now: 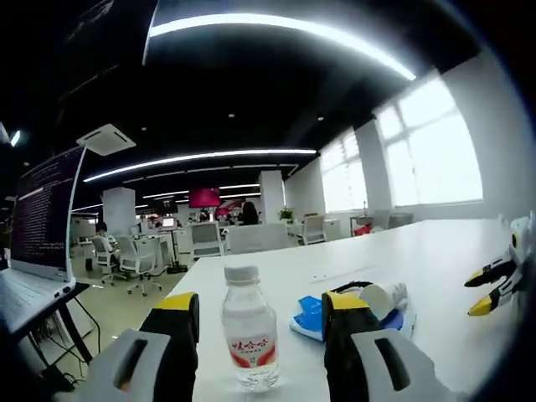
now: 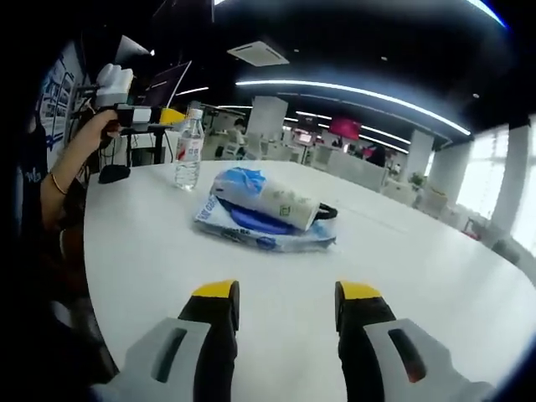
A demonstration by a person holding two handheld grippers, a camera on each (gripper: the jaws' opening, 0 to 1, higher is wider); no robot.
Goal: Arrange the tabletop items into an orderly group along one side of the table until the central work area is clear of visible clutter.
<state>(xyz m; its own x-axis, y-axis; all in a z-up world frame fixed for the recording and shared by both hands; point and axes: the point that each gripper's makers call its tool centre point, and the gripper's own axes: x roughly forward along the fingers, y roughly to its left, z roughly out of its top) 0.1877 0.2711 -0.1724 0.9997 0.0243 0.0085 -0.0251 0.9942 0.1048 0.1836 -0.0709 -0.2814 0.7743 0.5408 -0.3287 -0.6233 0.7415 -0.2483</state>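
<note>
Open-plan office; white table [image 1: 435, 276]. Water bottle [image 1: 249, 331] upright near the table's edge, dead ahead between the left gripper [image 1: 262, 322]'s parted jaws, untouched. Right gripper [image 2: 287, 306], jaws apart, empty, well short of packets [image 2: 266, 209] mid-table.

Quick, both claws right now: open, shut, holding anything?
Left claw: open, water bottle between its jaws, not gripped.
Right claw: open, holding nothing.
</note>
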